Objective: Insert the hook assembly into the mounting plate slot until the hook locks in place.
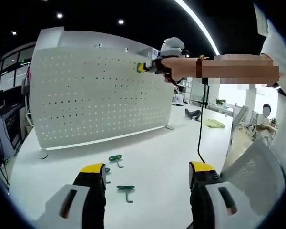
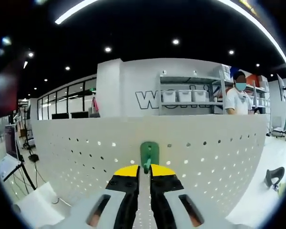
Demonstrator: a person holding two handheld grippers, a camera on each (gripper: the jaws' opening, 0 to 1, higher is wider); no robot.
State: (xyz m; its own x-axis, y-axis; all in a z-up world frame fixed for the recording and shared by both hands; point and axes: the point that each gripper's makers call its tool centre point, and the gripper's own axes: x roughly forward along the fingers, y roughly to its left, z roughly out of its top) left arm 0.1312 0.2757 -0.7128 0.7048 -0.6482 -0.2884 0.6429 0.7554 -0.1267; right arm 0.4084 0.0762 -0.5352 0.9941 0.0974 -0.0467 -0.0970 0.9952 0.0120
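1. left gripper view looks across a smooth white table [image 1: 148,157] in an open office with a dark ceiling, round spotlights and a long light strip; your left gripper [image 1: 148,174] hangs low over the table with its yellow-tipped jaws spread wide and nothing between them.
2. a curved white pegboard panel [image 1: 95,100] stands upright on small feet on the table, its face dotted with rows of round holes.
3. two green hooks [image 1: 121,174] lie flat on the table between the left jaws and the panel, slim with looped heads.
4. right gripper view shows what the other cannot: your right gripper [image 2: 145,171] is pinched almost closed on a green hook [image 2: 149,155], whose flat rounded head sits against the panel's holes near the top edge.
5. left gripper view shows that gripper from the side, your hand [image 1: 176,67] pressing it to the panel's upper right part.
6. right gripper view also catches shelving with white bins [image 2: 183,95] and a person [image 2: 238,98] behind the panel.
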